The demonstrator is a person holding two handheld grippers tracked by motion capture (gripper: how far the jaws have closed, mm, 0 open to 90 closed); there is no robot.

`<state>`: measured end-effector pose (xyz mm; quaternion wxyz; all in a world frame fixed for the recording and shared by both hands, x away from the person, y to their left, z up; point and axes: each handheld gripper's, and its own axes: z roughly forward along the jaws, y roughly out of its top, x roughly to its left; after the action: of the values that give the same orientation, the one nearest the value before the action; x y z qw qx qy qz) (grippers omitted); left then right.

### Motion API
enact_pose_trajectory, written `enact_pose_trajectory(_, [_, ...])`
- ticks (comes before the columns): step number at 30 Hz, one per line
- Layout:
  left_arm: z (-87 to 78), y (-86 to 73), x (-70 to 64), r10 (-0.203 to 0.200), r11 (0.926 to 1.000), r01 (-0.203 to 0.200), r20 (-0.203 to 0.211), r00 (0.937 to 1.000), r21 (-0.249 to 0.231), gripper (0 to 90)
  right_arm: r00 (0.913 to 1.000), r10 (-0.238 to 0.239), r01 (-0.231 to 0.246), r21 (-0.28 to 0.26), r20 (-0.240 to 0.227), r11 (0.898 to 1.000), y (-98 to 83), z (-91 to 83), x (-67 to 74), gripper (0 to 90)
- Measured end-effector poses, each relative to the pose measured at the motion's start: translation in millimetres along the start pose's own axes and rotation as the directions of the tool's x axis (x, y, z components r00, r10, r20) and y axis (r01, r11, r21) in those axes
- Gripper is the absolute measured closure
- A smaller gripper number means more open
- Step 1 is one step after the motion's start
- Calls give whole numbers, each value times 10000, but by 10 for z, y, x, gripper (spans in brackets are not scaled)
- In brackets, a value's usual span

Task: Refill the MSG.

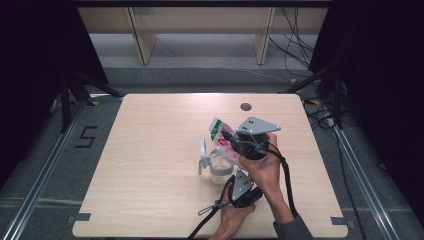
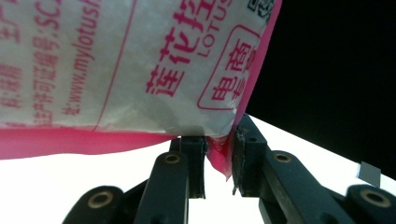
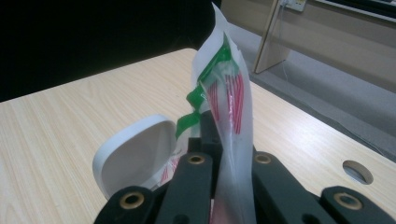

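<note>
Packet [image 1: 223,141]: one, held tilted over the open jar near the middle of the table [image 1: 150,150]; white film with pink and green print.
Right hand-held gripper [image 3: 223,140]: jaws clamped tight on the packet's upper part, film pinched flat between them.
Left hand-held gripper [image 2: 219,161]: jaws narrowly parted, a pink bottom corner of the packet between them; looks pinched, though contact on both pads not certain.
Handling: probably light, soft and crinkly; film likely slippery, prone to fold or tear at the seal; best held at the flat sealed edges.
Jar [image 1: 219,169]: one, clear, hinged white lid [image 3: 135,161] flipped open.
Hand-held grippers: two.
</note>
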<state>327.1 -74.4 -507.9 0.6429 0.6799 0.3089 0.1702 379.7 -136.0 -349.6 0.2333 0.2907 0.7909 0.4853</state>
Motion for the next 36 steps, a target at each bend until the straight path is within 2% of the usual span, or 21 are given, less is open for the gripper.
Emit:
enact_pose_trajectory(6, [9, 5, 0, 21, 10000, -21, 25, 10000, 24, 765, 9997, -229, 229, -73, 102, 9997, 0, 17, 5, 900])
enact_pose_trajectory(7, [9, 5, 0, 21, 10000, -21, 25, 10000, 24, 765, 9997, -229, 229, -73, 102, 9997, 0, 17, 5, 900])
enact_pose_trajectory(8, [11, 4, -1, 5, 10000, -5, 43, 10000, 22, 765, 10000, 7, -8, 112, 57, 9999, -3, 7, 25, 900])
enact_pose_trajectory(10, [12, -1, -2, -14, 10000, 14, 69, 10000, 1, 765, 10000, -10, 9, 214, 52, 9998, -4, 8, 21, 900])
enact_pose_trajectory(13, [8, -12, 2, -23, 9999, 23, 41, 10000, 99, 766, 9994, -344, 343, 231, 46, 9991, -14, 49, 17, 900])
enact_pose_trajectory(15, [10, -14, 4, -32, 10000, 32, 58, 10000, 87, 766, 9998, -161, 159, 223, 112, 9996, -23, 62, 38, 900])
enact_pose_trajectory(17, [6, -13, 4, -34, 10000, 33, 48, 10000, 53, 766, 9996, -253, 252, 187, 87, 9995, -22, 66, 35, 900])
enact_pose_trajectory(18, [6, -12, 4, -33, 10000, 33, 57, 10000, 51, 766, 9999, -90, 89, 282, 43, 9996, -20, 53, 38, 900])
enact_pose_trajectory(20, [5, -10, 0, -23, 10000, 23, 71, 10000, 32, 766, 9994, -329, 328, 191, 55, 9993, -13, 49, 17, 900])
enact_pose_trajectory(22, [8, -11, -2, -16, 10000, 16, 47, 10000, 27, 766, 9998, -197, 196, 189, 57, 9996, -15, 46, 22, 900])
enact_pose_trajectory(25, [14, -13, 3, -100, 9999, 100, 150, 9998, 44, 765, 9995, -296, 295, 109, 131, 9995, -21, 59, 13, 900])
enact_pose_trajectory(26, [14, -14, 3, -75, 10000, 75, 131, 9999, 39, 765, 10000, -24, 22, 340, 72, 9994, -21, 46, 29, 900])
enact_pose_trajectory(34, [14, -11, 4, -83, 9999, 82, 144, 9999, 61, 765, 10000, -59, 57, 296, 58, 9995, -20, 50, 25, 900])
enact_pose_trajectory(36, [16, -12, 4, -111, 9999, 110, 166, 9998, 64, 765, 9998, -220, 219, 339, 6, 9992, -21, 60, 25, 900])
